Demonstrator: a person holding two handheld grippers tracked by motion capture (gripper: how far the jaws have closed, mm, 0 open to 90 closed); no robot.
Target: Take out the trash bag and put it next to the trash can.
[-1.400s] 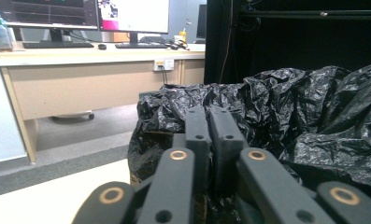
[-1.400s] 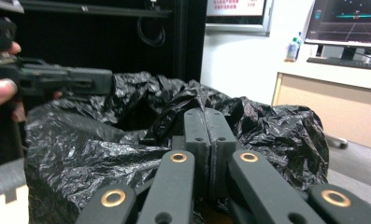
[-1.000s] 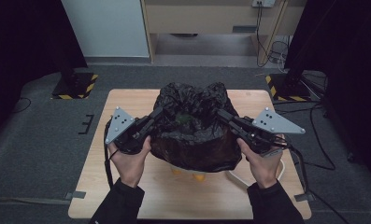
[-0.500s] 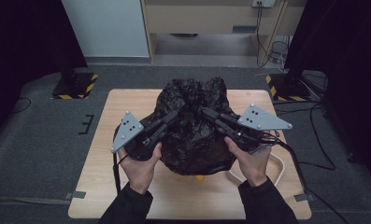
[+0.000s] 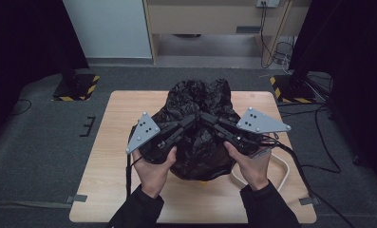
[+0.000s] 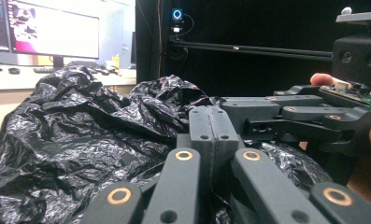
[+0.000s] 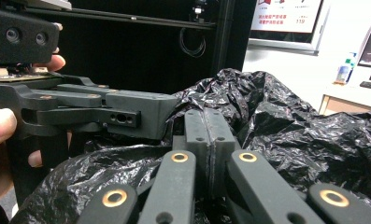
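Observation:
A crumpled black plastic bag [image 5: 200, 147] stands in the middle of the wooden table [image 5: 115, 156]. Both grippers reach in over its top from either side, and their tips nearly touch. My left gripper [image 5: 192, 119] is shut on a fold of the bag's film, and so is my right gripper [image 5: 206, 116]. In the left gripper view the jaws [image 6: 212, 114] are pressed together over the bag [image 6: 80, 140], with the right gripper's jaws crossing just behind. The right gripper view shows its own jaws [image 7: 204, 116] shut the same way over the bag [image 7: 290, 130].
A white cable [image 5: 282, 172] loops on the table right of the bag. Something small and orange [image 5: 201, 179] peeks from under the bag's front. Black stands with yellow-striped bases [image 5: 76, 88] [image 5: 290, 89] flank the table's far corners. Black cables trail off both grippers.
Both grippers have moved inward from the bag's sides and now meet over its top. The bag's mouth has been drawn together, hiding a green spot seen inside earlier.

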